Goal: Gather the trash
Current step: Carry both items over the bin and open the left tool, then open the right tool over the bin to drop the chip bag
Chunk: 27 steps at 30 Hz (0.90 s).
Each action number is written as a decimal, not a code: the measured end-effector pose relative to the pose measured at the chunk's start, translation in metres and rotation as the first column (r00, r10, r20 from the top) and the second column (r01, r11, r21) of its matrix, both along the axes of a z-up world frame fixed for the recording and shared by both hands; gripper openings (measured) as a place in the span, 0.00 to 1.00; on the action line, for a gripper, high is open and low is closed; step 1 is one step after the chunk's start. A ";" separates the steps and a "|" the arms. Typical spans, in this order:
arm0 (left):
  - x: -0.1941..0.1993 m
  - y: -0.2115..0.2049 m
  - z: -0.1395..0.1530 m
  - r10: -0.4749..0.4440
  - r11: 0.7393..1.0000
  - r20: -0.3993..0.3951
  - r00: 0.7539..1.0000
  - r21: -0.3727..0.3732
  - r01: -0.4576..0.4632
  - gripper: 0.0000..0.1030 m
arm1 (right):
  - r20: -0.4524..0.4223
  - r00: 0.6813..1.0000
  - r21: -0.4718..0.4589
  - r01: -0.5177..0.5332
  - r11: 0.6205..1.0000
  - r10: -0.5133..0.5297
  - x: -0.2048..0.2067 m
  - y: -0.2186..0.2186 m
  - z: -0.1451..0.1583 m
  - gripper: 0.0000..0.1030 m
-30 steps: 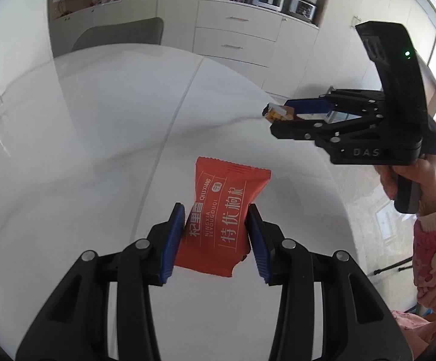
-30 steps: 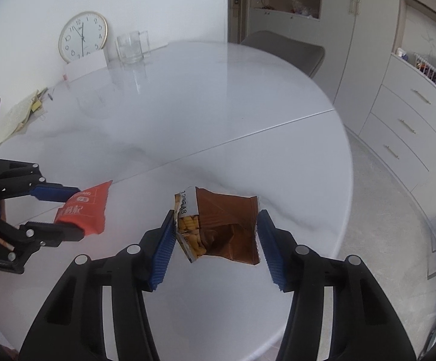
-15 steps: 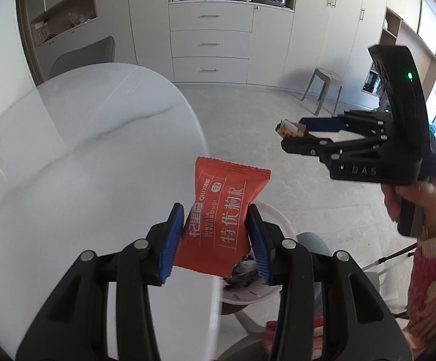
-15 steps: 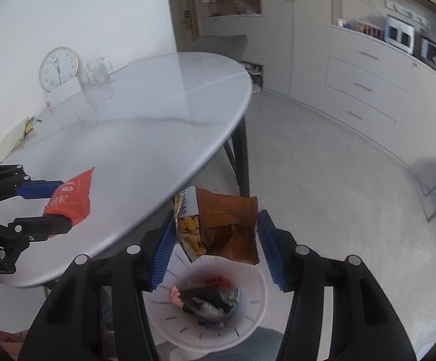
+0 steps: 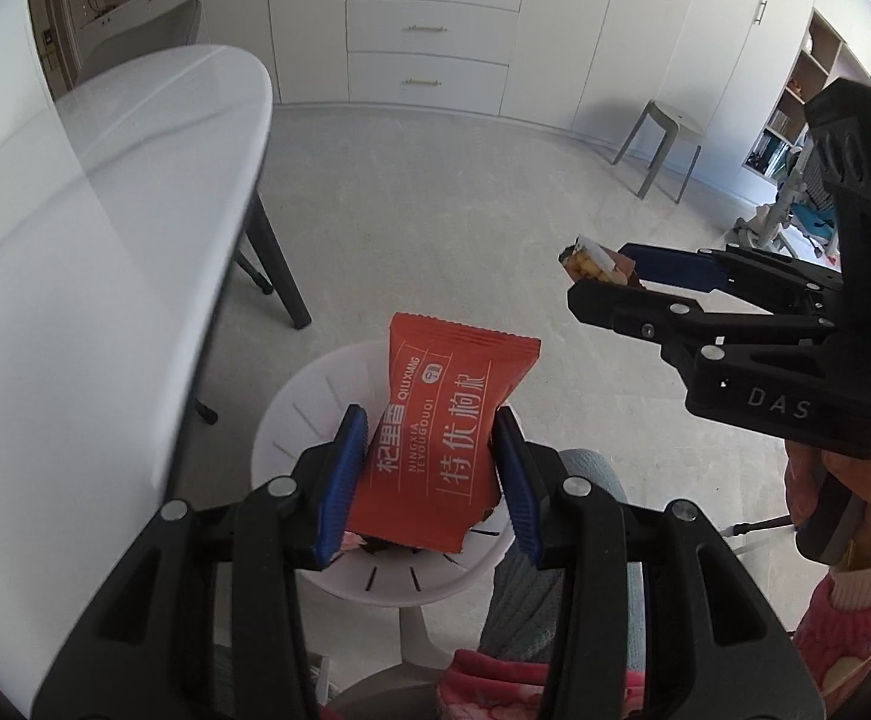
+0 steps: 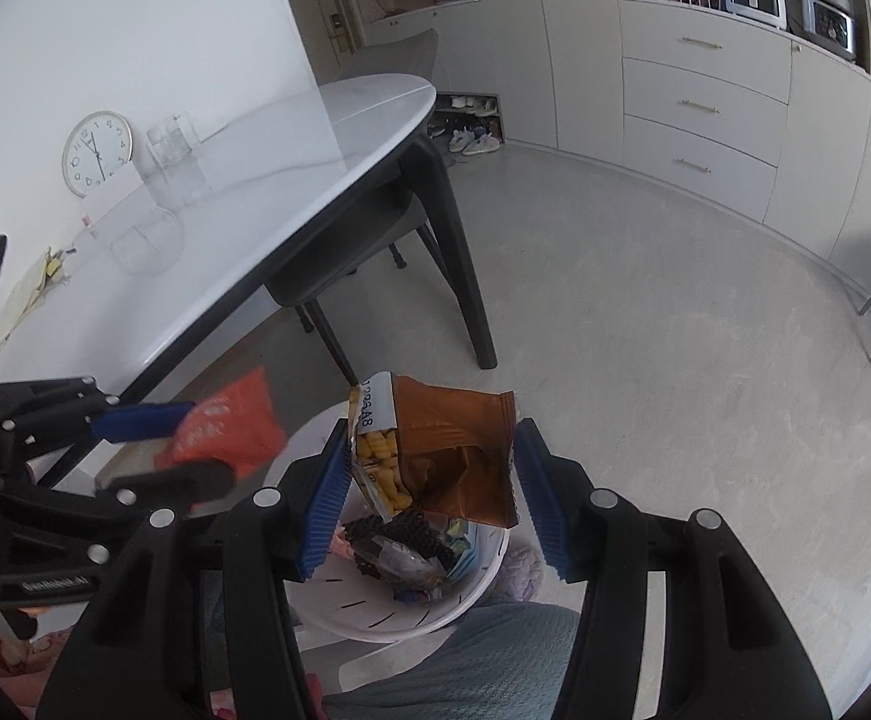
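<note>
My left gripper (image 5: 432, 474) is shut on an orange-red snack packet (image 5: 444, 426) and holds it over a white trash bin (image 5: 297, 414) on the floor. My right gripper (image 6: 429, 486) is shut on a torn brown snack wrapper (image 6: 447, 450) and holds it above the same bin (image 6: 483, 588), which has several wrappers inside. In the left wrist view the right gripper (image 5: 600, 276) with its wrapper (image 5: 591, 261) is up to the right. In the right wrist view the left gripper (image 6: 195, 444) with the blurred orange packet (image 6: 225, 426) is to the left.
A white round table (image 5: 105, 228) with dark legs (image 6: 465, 276) stands to the left of the bin; a clock (image 6: 96, 153) and glass (image 6: 171, 141) sit on it. A chair (image 6: 339, 276) is tucked under. Drawers (image 5: 429, 36) and a stool (image 5: 663, 144) stand further off. My knees (image 5: 555, 594) are beside the bin.
Both grippers have swung off the tabletop and down toward the floor, carrying their wrappers. The bin has come in under both of them.
</note>
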State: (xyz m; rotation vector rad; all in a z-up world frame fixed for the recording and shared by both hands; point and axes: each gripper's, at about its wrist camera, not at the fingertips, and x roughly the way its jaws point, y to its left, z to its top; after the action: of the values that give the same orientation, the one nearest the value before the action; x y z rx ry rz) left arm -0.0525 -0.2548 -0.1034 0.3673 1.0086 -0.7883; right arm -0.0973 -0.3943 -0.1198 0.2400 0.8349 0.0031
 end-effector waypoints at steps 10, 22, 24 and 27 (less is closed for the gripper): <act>-0.005 0.000 -0.006 0.020 0.999 0.000 1.000 0.024 -0.020 0.68 | -0.011 1.000 0.019 -0.017 1.000 0.017 0.004 -0.001 -0.010 0.55; -0.010 0.020 0.031 0.069 0.997 0.052 0.996 -0.025 -0.067 0.82 | -0.040 0.999 0.031 -0.032 0.999 0.033 0.009 0.003 -0.019 0.55; -0.010 0.022 0.040 0.081 0.996 0.067 0.994 -0.036 -0.079 0.82 | -0.055 0.998 0.036 -0.041 0.998 0.043 0.013 0.005 -0.024 0.55; -0.009 0.031 0.050 0.101 0.994 0.080 0.992 -0.051 -0.097 0.83 | -0.083 0.994 0.045 -0.061 0.997 0.065 0.020 0.015 -0.034 0.55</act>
State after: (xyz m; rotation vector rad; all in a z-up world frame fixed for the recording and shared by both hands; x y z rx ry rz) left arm -0.0619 -0.2236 -0.0539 0.3050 0.9223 -0.7003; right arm -0.0776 -0.3796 -0.1542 0.2553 0.9270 0.0701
